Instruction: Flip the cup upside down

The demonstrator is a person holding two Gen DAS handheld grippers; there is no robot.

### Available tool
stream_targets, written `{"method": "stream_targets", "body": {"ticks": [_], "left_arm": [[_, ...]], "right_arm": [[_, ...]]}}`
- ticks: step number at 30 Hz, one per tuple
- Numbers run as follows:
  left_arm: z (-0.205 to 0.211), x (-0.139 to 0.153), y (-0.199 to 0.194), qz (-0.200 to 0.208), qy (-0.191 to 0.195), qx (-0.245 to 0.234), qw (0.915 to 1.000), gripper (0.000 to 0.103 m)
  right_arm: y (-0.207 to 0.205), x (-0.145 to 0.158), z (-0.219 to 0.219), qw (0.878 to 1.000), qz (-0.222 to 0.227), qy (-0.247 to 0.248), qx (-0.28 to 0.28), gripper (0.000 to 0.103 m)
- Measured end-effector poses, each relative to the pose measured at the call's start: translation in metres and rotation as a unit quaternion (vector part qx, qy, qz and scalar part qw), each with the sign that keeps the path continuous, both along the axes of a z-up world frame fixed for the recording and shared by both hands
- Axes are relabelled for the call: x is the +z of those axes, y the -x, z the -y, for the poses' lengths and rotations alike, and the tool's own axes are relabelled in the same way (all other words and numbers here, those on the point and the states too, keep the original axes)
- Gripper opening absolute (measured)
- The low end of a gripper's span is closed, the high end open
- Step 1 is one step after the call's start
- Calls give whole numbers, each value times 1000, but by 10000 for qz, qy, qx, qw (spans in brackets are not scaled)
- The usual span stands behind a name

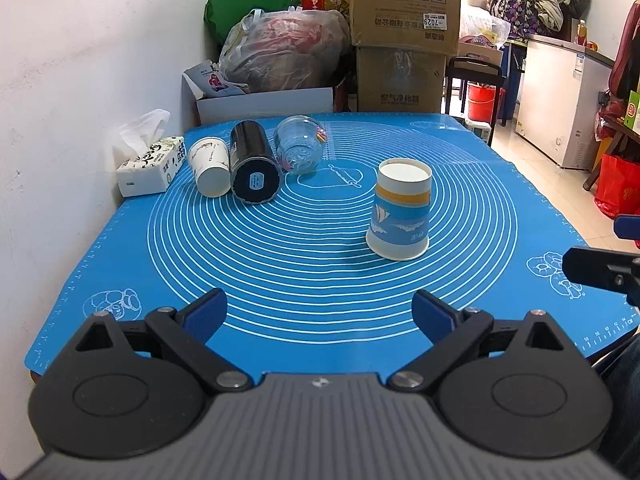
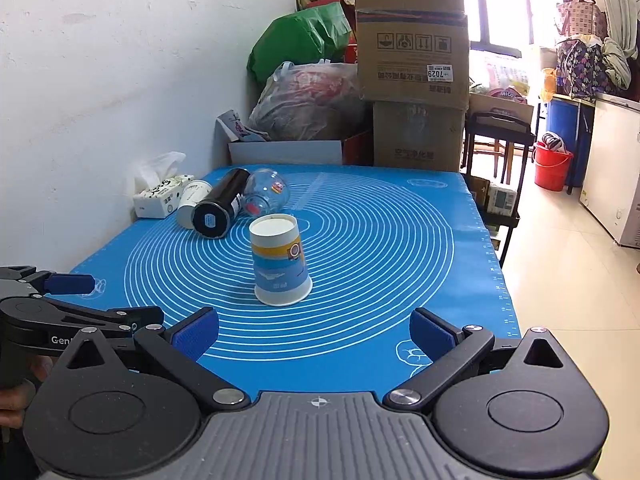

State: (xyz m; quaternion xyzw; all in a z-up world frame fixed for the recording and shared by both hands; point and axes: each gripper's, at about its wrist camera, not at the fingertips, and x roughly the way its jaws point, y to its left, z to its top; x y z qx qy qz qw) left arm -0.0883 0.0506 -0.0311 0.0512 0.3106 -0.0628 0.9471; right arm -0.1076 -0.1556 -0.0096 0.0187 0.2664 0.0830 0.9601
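A blue, white and yellow paper cup [image 1: 401, 210] stands upside down on the blue mat [image 1: 280, 272], base up; it also shows in the right wrist view [image 2: 280, 262]. My left gripper [image 1: 320, 314] is open and empty, near the mat's front edge, short of the cup. My right gripper [image 2: 316, 334] is open and empty, just in front of the cup. The right gripper's finger [image 1: 600, 270] shows at the left view's right edge, and the left gripper [image 2: 70, 284] shows at the right view's left edge.
A white paper cup [image 1: 210, 166], a black cylinder [image 1: 254, 168] and a clear plastic cup [image 1: 300, 148] lie on their sides at the mat's far left. A tissue pack [image 1: 152, 164] sits by the wall. Cardboard boxes [image 1: 404, 32] and bags stand behind the table.
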Motion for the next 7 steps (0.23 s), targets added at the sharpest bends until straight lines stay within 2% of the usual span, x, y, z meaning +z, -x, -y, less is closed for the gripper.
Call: {"method": "stream_targets", "body": {"ticks": [7], "left_arm": [[-2, 0, 1, -3, -6, 4, 10000, 98]], "right_arm": [[0, -1, -1, 10000, -19, 9, 6, 103]]}}
